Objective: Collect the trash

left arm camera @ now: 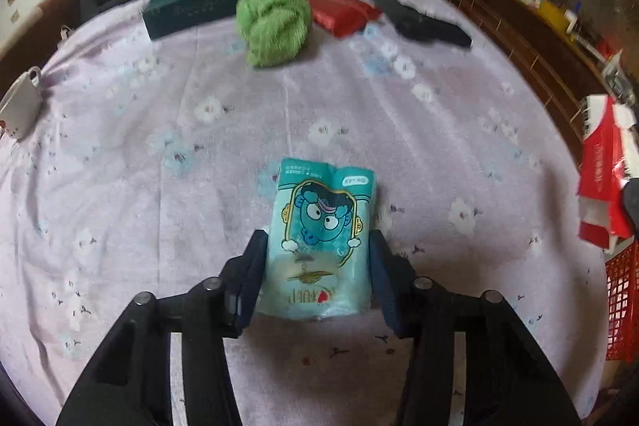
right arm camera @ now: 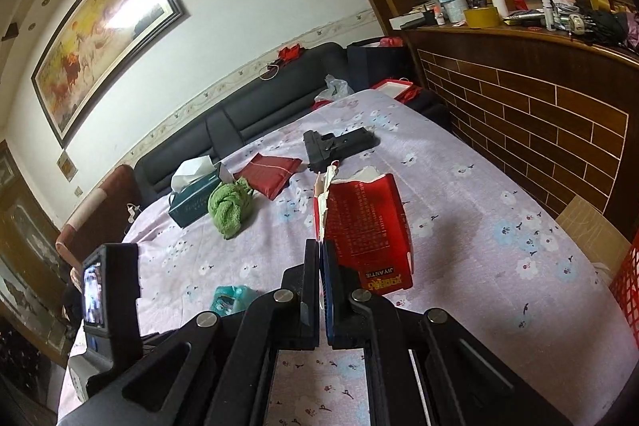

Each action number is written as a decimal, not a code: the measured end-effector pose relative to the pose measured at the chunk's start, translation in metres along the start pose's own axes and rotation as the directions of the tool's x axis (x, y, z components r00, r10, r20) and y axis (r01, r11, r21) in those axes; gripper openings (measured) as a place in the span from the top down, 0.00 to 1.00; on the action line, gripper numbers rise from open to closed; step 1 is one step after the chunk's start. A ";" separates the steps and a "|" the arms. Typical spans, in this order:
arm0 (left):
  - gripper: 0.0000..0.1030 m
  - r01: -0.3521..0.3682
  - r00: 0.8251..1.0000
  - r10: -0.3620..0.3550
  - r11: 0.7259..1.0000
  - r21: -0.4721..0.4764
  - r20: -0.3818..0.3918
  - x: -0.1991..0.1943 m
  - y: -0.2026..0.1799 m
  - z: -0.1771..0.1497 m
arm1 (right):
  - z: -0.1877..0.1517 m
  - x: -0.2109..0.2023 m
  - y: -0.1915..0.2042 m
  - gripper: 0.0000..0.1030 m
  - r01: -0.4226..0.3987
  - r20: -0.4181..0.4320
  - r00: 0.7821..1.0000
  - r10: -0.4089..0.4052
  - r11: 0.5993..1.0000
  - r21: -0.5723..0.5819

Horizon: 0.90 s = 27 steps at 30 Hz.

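Observation:
A teal tissue packet [left arm camera: 319, 222] with a cartoon face lies on the lilac flowered cloth [left arm camera: 167, 130]. My left gripper [left arm camera: 317, 244] straddles its lower half, and both fingers press against its sides. The packet [right arm camera: 229, 300] also shows small in the right wrist view, next to the left gripper's body. A torn red carton [right arm camera: 365, 226] with yellow lettering hangs above the cloth. My right gripper [right arm camera: 320, 246] is shut on its ragged white edge. The same carton [left arm camera: 599, 170] appears at the right edge of the left wrist view.
At the far side of the cloth lie a green towel [left arm camera: 273, 26], a dark tissue box [left arm camera: 195, 0], a red packet [left arm camera: 343, 12] and a black toy pistol [left arm camera: 415, 18]. A white mug [left arm camera: 22, 102] stands left, a red mesh basket [left arm camera: 623, 306] right. A cluttered brick-pattern counter [right arm camera: 539, 114] borders the right side.

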State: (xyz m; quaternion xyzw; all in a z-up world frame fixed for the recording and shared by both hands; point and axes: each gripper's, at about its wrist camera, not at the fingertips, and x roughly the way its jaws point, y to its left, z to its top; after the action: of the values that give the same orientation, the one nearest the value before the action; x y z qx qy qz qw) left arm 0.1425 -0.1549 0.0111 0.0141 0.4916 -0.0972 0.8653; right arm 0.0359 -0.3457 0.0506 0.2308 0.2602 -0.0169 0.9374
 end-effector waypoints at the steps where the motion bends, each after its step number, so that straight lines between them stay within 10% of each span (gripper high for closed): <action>1: 0.62 0.004 1.000 -0.004 1.000 -0.003 0.010 -0.002 0.002 -0.002 | 0.000 0.000 0.001 0.98 0.001 0.001 1.000 -0.001 1.000 -0.008; 14: 0.70 -0.020 0.985 0.032 0.997 -0.073 0.170 -0.087 0.044 -0.062 | -0.023 -0.001 0.048 0.98 -0.059 -0.018 0.998 0.056 0.974 -0.220; 27: 0.69 -0.117 0.928 0.146 0.988 -0.105 0.342 -0.178 0.071 -0.155 | -0.072 -0.031 0.097 0.98 -0.199 -0.146 0.977 0.154 0.903 -0.380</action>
State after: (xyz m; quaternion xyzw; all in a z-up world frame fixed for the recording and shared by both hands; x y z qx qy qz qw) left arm -0.0646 -0.0392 0.0775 -0.0061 0.3321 -0.0195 0.9430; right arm -0.0112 -0.2304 0.0522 0.0614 0.2888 0.1335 0.9460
